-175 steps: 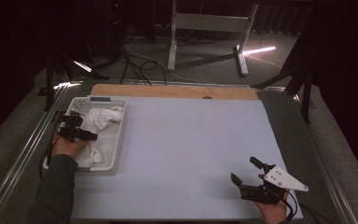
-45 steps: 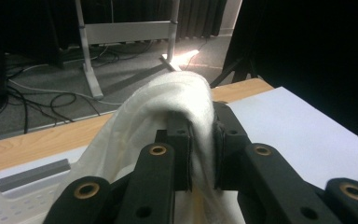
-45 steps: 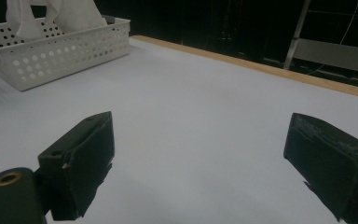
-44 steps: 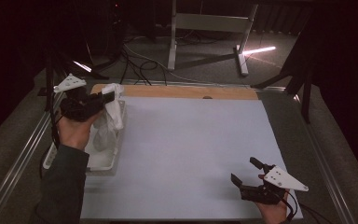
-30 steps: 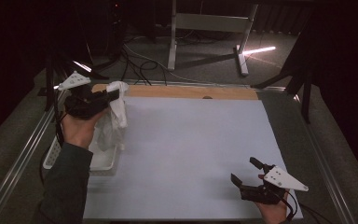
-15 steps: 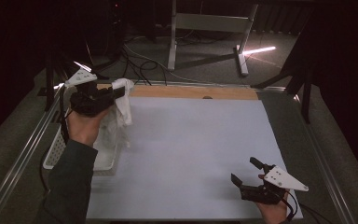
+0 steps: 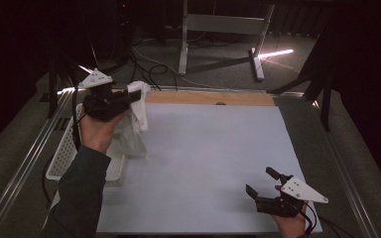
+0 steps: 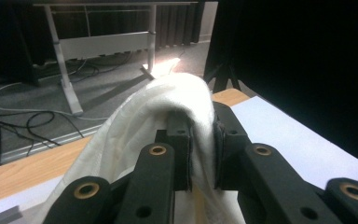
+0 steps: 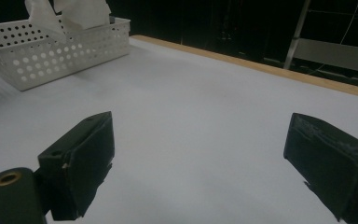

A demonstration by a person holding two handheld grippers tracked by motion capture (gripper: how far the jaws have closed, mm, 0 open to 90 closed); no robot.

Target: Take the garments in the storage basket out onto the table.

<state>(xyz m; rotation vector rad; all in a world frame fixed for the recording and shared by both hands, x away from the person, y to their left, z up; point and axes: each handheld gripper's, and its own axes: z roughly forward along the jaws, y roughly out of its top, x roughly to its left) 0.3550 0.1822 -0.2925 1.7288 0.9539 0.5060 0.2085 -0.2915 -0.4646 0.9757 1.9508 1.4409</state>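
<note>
A white cloth (image 7: pixel 133 121) hangs from my left gripper (image 7: pixel 129 96), held above the table's left side beside a white perforated basket (image 7: pixel 64 153). In the left gripper view the jaws are shut on a fold of the white cloth (image 8: pixel 186 112), which drapes over them and down. My right gripper (image 7: pixel 264 181) rests low near the table's front right corner, jaws wide open with nothing between them. In the right gripper view the basket (image 9: pixel 51 51) stands far off at upper left, with cloth (image 9: pixel 70 11) above its rim.
The table is covered by a pale sheet (image 7: pixel 213 148) with a wooden strip (image 7: pixel 213 98) along its far edge. A metal rail (image 7: pixel 25 163) runs along the left side. Behind the table stand a metal frame (image 7: pixel 218 29) and floor cables (image 7: pixel 149 59).
My left gripper has lifted the cloth out of the basket and carried it up and to the right, toward the sheet. The right gripper has stayed in place.
</note>
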